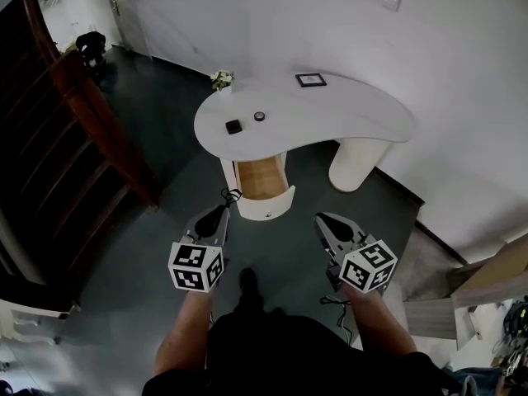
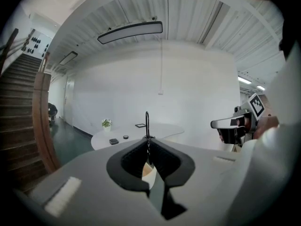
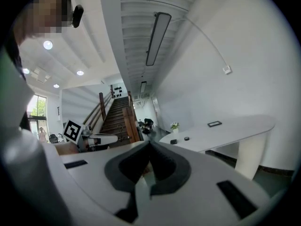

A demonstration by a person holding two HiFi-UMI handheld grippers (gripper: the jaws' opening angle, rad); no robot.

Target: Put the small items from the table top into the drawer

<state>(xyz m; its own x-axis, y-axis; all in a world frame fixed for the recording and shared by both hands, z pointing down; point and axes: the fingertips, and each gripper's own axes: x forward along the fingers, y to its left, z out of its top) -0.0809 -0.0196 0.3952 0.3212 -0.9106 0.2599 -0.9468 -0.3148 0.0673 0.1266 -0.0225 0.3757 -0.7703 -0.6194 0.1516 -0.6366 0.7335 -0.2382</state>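
Nearest, well short of the table (image 1: 355, 115): the left gripper (image 1: 221, 213) and the right gripper (image 1: 323, 219), held low and side by side, pointing toward it. Jaws pressed together on each, tip to tip, with nothing between them in either gripper view. Not yet within reach of anything.

Next, under the table's near edge: the drawer (image 1: 268, 208), pulled out and open, pale wood inside, apparently bare in the part on show.

On the table's left end, near its front edge: the black square item (image 1: 234, 126) and, just beside it and a little further back, the small round item (image 1: 259, 116), not touching. Probably light and rigid, both. Low against a smooth top, so likely to skid if nudged rather than pinched. Best taken one at a time: across two opposite flat sides for the square one, straight across the middle for the round one, jaws brought down close to the surface. Liable to roll or pop out, the round one, under a glancing grip.

At the table's back edge: a flat dark frame (image 1: 311, 79) and, further left, a small potted plant (image 1: 221, 78).

Too small to identify, both items. Hidden under the table top, the drawer's rear part. Unclear too, a thin dark loop (image 2: 146, 121) above the left jaw tips in the left gripper view.
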